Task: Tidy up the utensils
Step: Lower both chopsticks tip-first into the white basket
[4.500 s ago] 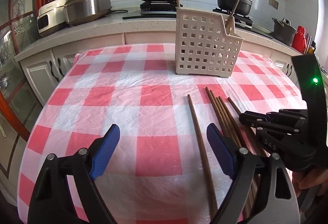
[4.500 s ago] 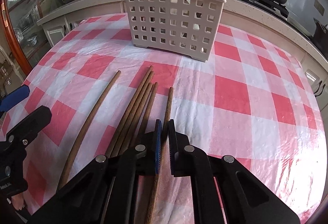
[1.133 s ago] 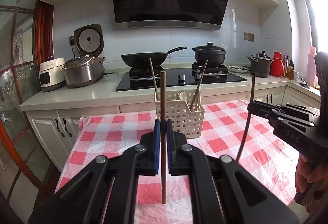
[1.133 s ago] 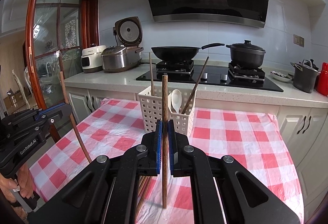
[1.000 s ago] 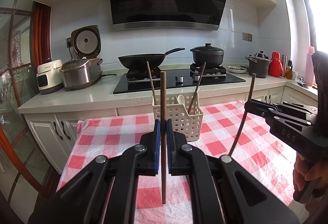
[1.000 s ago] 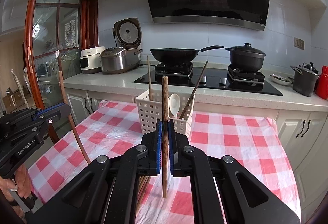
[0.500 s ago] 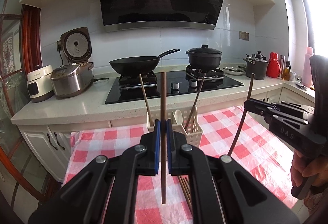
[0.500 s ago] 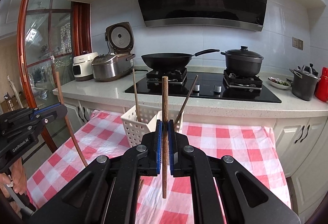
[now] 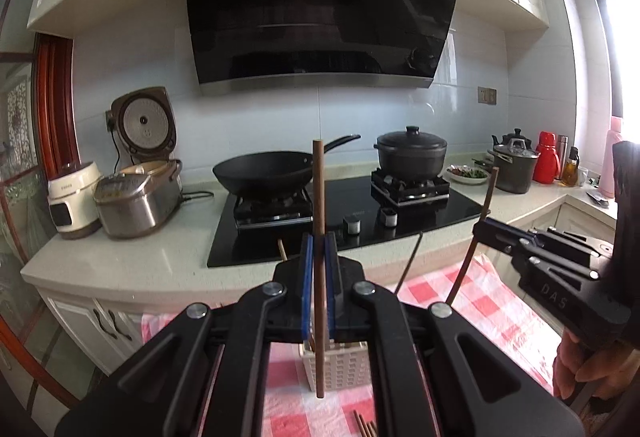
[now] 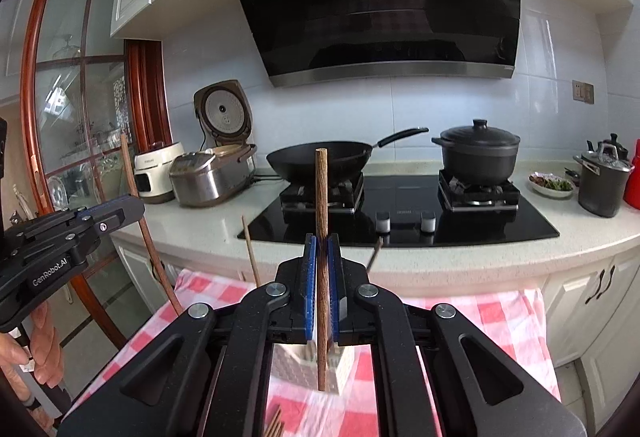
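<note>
**Two chopsticks held upright above the basket**

Kitchen stove and hood fill the background; nearer, a red-and-white checked plastic cloth (image 9: 496, 313) covers the bench, and on it stands a white perforated basket (image 9: 340, 367).

Left gripper (image 9: 319, 265) has its blue-padded fingers (image 9: 306, 277) pressed tight on a round, dark wooden chopstick (image 9: 319, 197), held vertical, its lower tip hanging in front of the basket's rim. Right gripper (image 10: 322, 269) is likewise closed hard on its own chopstick (image 10: 321, 193), upright, tip just over the basket. Inside the basket, slim sticks lean outward. More loose chopsticks (image 9: 364, 427) lie on the cloth, nearer the camera than the basket.

Risks, as I judge them: both sticks converge on one small opening, so they may collide or knock the leaning ones. Smooth, thin wood could pivot between the pads. A tip may catch the rim, and the light plastic basket could skid or tip on the slick cloth.
</note>
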A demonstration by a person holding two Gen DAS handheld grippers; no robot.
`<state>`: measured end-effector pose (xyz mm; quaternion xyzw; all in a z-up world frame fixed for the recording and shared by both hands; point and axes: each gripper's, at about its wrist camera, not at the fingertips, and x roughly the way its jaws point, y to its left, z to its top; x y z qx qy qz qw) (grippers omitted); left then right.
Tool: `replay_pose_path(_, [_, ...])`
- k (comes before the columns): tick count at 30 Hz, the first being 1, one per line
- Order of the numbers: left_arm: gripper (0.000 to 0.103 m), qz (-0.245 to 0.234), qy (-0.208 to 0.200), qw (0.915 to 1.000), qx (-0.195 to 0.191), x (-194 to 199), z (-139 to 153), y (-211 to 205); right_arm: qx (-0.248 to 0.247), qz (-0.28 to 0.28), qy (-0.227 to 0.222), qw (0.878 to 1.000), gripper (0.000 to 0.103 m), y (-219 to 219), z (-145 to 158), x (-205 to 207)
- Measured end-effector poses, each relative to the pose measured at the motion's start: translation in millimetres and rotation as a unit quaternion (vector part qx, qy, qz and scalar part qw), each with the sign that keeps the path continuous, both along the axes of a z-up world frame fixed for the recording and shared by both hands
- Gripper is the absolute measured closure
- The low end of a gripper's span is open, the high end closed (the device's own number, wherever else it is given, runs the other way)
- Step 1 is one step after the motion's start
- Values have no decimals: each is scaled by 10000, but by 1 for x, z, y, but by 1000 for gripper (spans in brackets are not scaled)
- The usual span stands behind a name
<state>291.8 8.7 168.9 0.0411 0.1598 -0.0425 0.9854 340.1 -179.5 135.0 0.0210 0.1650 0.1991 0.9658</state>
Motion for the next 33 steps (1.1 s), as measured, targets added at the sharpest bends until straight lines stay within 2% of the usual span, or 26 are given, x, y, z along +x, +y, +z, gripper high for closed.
replay_pose_path(5, [97, 38, -207, 9997, 94, 22, 22, -7, -71, -40, -22, 10000, 97, 12, 7, 25])
replay_pose_path(10, [97, 54, -214, 9998, -6, 46, 23, -7, -216, -13, 174, 9996, 97, 25, -6, 50])
replay_pose_path(18, [97, -12, 303, 9993, -220, 85, -23, 2, -535, 27, 707, 9961, 97, 41, -47, 79])
replay_pose_path(23, [97, -61, 742, 9962, -461, 108, -59, 11, -646, 53, 1017, 9927, 97, 48, -74, 93])
replay_pose_path(28, [97, -49, 1092, 9931, -431, 124, -89, 14, -675, 85, 1121, 9914, 97, 56, -87, 100])
replay_pose_path(33, [97, 163, 1275, 9912, -300, 136, -110, 16, -598, 50, 1153, 9915, 97, 62, -90, 113])
